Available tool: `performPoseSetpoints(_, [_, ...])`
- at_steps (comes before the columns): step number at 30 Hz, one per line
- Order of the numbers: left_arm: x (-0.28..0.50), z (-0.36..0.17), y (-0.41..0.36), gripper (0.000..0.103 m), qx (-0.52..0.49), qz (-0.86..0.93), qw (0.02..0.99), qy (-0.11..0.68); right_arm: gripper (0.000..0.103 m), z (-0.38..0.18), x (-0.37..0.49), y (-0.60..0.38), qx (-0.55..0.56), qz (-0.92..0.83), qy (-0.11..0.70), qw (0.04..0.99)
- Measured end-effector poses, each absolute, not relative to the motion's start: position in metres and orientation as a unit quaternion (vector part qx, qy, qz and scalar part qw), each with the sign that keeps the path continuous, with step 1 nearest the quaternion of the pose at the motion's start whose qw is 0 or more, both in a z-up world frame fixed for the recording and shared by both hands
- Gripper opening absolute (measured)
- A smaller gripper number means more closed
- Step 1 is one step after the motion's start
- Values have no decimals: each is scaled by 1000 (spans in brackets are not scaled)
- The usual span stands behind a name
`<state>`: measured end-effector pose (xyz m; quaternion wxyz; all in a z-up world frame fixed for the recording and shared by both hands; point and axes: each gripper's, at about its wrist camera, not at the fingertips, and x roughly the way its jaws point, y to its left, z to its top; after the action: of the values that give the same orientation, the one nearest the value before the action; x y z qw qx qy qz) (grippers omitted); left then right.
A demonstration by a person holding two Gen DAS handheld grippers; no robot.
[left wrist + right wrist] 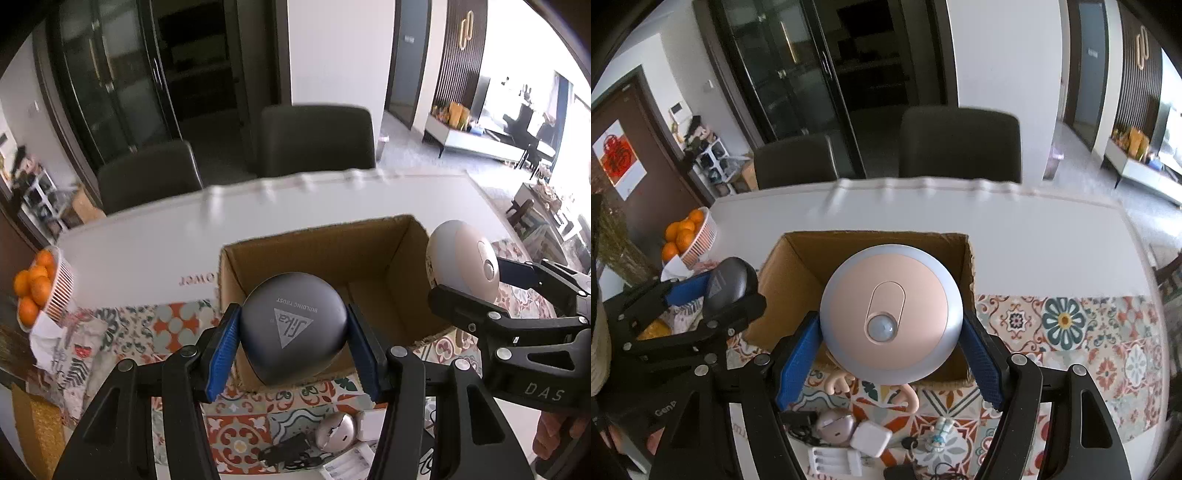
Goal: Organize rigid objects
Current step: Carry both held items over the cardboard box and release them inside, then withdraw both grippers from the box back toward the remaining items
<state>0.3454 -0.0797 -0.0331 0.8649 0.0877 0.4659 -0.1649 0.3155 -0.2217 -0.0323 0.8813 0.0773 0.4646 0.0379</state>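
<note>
My left gripper is shut on a dark grey rounded Sika case and holds it over the near edge of an open cardboard box. My right gripper is shut on a round pink and silver sensor light, held above the same box at its near side. In the left wrist view the right gripper with the light is at the box's right. In the right wrist view the left gripper with the grey case is at the box's left.
The box stands on a patterned mat on a white table. A basket of oranges sits at the left edge. Near me lie small items: a pink earbud case, a white charger, a battery holder, a small figurine. Two dark chairs stand behind.
</note>
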Motion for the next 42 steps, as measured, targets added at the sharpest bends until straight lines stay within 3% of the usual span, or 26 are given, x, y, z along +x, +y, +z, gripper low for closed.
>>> performPoseSetpoints(13, [374,-71,-96,57,118,-145,835,517,74,-76,347,-235,90,37,530,843])
performPoseSetpoints(20, [374,-66,-85,80,127,-94,852,500,74,-78,353,-231,79,34,529,844])
performPoseSetpoints(26, [365,-56,-64,84,111,-52,867,483,81,-67,356,-224,60,5,510,858])
performPoseSetpoints(38, [309,-18,-53,102,96,-29,900,424,81,-17,297,-218,31,-24,447,894])
performPoseSetpoints(42, [283,-6,-50,103,90,-26,912,400,81,-3,269,-215,23,-24,423,906])
